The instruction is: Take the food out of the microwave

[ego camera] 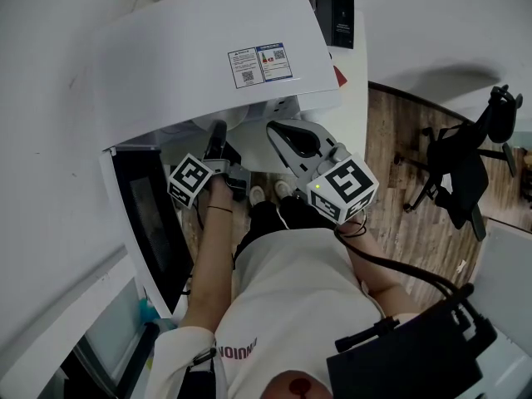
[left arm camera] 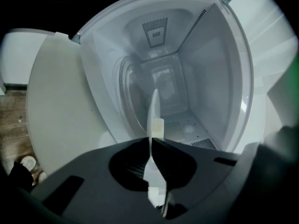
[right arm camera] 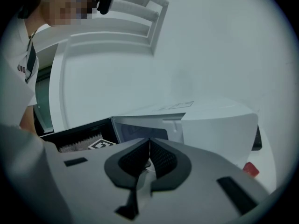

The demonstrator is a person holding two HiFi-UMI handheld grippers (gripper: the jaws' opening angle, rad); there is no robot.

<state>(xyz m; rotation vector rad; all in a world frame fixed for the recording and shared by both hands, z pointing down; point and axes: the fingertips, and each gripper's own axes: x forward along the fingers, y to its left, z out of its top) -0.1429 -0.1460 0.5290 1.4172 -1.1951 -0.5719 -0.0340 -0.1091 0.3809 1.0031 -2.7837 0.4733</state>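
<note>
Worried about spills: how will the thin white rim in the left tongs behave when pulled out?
The white rim looks thin and straight, probably stiff. Pinched at its edge by the left tongs, it may tip or slip.

White T-shirt (ego camera: 291,306), perhaps black shorts (ego camera: 278,217), dark left tool (left arm camera: 150,143), grey right tool (right arm camera: 149,148).

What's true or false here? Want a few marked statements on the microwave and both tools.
1. The microwave door is open. True.
2. The left tool pinches a thin white edge in front of the microwave's cavity. True.
3. The right tool is inside the cavity. False: it is outside, in front of the microwave.
4. The right tool's jaws stand wide apart. False: they are together, with nothing between them.
5. The microwave's body is black. False: it is white; only the door is dark.
</note>
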